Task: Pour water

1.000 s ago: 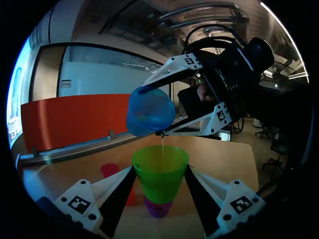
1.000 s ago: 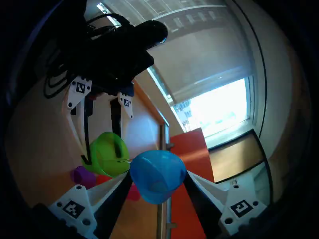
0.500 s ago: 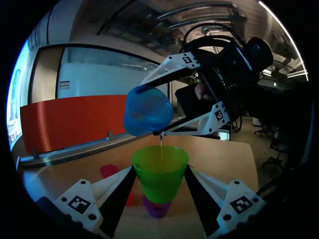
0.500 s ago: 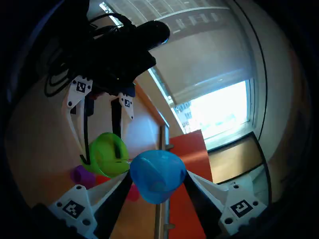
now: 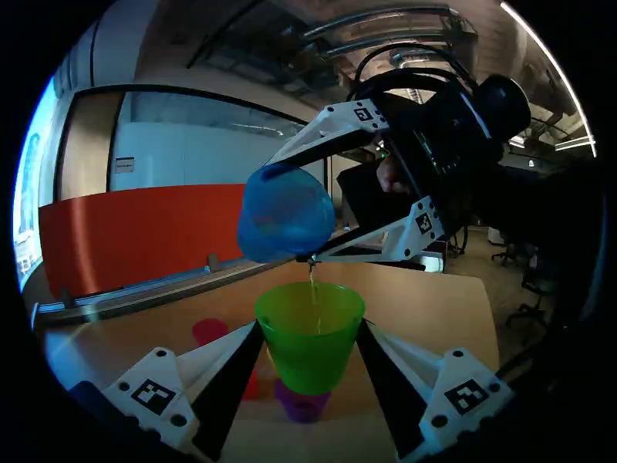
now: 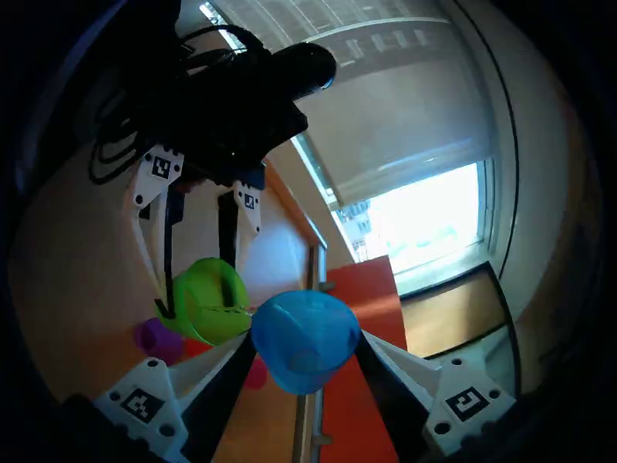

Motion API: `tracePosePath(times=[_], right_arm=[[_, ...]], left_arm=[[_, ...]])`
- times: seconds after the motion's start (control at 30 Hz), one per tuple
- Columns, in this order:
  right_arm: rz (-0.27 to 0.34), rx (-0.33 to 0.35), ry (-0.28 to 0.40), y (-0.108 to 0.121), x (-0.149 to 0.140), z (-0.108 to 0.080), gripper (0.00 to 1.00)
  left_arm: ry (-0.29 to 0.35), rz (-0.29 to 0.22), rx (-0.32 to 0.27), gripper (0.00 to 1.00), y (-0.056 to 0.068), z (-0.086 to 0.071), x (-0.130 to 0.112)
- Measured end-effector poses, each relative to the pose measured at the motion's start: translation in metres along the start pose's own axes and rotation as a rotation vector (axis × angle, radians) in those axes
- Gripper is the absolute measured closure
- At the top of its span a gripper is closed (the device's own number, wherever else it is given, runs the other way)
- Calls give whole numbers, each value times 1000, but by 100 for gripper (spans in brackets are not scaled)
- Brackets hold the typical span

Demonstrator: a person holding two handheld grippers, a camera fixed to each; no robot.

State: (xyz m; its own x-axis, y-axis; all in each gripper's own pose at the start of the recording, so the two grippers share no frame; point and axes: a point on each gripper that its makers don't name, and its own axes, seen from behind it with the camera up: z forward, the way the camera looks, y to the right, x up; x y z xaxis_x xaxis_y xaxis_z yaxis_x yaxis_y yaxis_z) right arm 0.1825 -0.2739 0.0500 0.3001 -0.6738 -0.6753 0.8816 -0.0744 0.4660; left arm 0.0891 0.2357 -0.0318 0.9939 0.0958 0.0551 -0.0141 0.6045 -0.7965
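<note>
Grip state, left gripper view: the left gripper [image 5: 310, 333] is closed on the green cup [image 5: 309, 351], one finger pressing each side of its wall. The cup stands upright between the fingertips with its mouth open. Directly above it, the right gripper [image 5: 290, 213] clamps the blue cup [image 5: 284, 216] between its two fingers, tilted mouth-down toward the green cup. A thin stream of water [image 5: 312, 282] runs from the blue cup's lowest edge into the green cup's mouth. A hand [image 5: 390, 174] shows behind the right gripper's body. Below the left fingertips a purple cup [image 5: 301, 403] sits on the wooden table [image 5: 432, 309]; a pink cup [image 5: 208, 332] stands beyond the finger on the view's left.

Right gripper view: both near fingers press on the blue cup, which sits between the fingertips. Farther off, the left gripper holds the green cup just beside the blue cup's rim. The purple cup lies next to the green one, and the pink cup shows partly hidden behind the near finger.
</note>
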Motion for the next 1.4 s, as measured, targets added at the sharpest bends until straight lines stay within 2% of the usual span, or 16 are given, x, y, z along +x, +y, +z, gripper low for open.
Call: tracePosePath(times=[1.4], right_arm=[[-86,10,-9,1,-4,2,9]], left_arm=[[-4,3,-4,16,3,1,-3]])
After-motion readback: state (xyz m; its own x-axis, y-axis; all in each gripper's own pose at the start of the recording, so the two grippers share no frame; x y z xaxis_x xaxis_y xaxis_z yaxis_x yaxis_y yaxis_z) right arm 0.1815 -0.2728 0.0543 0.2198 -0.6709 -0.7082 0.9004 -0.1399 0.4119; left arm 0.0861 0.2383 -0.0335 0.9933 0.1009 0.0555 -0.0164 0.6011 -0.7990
